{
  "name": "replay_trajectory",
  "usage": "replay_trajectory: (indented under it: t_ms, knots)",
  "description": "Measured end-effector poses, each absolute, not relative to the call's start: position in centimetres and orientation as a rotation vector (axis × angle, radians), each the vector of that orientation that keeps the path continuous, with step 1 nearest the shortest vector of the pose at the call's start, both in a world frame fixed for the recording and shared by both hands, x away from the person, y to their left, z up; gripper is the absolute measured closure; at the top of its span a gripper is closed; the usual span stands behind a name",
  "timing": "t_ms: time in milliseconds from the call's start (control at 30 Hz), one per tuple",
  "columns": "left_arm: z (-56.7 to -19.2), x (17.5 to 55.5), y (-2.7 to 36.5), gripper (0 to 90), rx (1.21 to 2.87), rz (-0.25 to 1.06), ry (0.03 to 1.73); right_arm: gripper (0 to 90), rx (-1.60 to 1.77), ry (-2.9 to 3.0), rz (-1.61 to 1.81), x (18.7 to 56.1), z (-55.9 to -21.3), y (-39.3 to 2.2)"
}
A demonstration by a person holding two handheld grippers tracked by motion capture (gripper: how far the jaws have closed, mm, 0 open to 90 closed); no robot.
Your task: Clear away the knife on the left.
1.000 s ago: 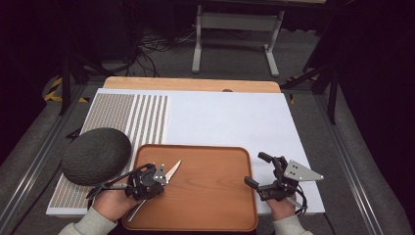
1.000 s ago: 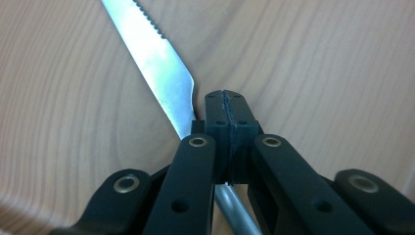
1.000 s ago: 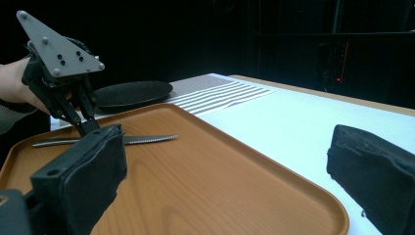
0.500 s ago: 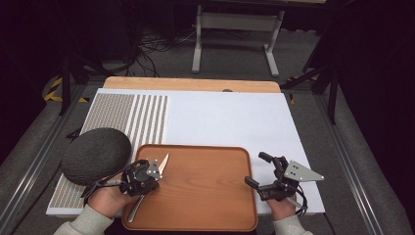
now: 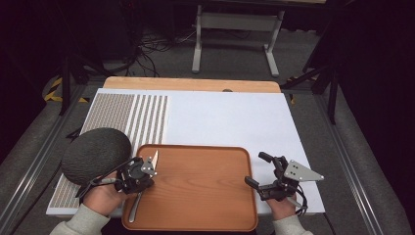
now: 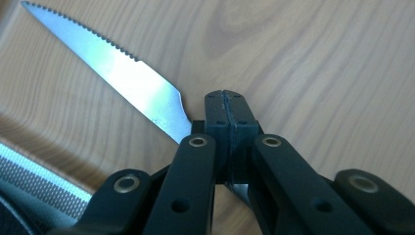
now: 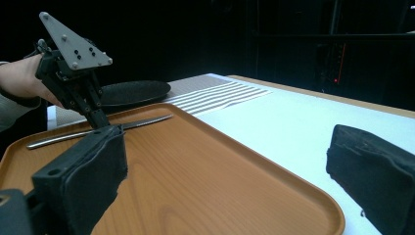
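Table [image 5: 235, 117] — white sheet over a wooden top, a strip of bare wood along the far edge; the near-left part carries a panel of fine dots and stripes [image 5: 132, 117].

Wooden tray [image 5: 195, 186] — rounded rectangle with a raised rim, lying at the near edge, a little left of centre.

Dark grey domed object [image 5: 95, 154] — textured, rounded, resting on the patterned panel just beside the tray's left rim.

Left gripper [image 5: 142, 171] — held in the person's left hand [image 5: 100, 193] over the tray's left side. In the left gripper view its jaws are pressed together on a knife, at the point where blade meets handle.

Right gripper [image 5: 259, 170] — held in the person's right hand [image 5: 281, 205] at the tray's right rim, grey three-cornered plate on top. Jaws stand wide apart with nothing between them; in the right gripper view one hangs over the tray, the other over the white sheet.

Table knife [image 6: 117, 68] — steel, serrated blade, lying along the tray's left rim; tip toward the far-left corner, handle toward the near edge.
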State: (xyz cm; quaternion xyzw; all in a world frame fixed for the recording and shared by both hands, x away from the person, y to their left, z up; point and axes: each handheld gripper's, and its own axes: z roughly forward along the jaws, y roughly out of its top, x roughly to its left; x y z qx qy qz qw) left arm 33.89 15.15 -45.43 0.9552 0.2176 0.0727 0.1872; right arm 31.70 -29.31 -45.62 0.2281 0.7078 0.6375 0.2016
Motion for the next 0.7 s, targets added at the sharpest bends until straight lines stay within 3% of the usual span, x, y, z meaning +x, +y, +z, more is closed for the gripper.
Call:
replay_trajectory:
  t_ms: [700]
  knots:
    - [-45.5,34.2,16.4,89.9,2.674,0.202,0.688,2.2,0.635,1.978,1.779,31.7,-45.6,-29.3]
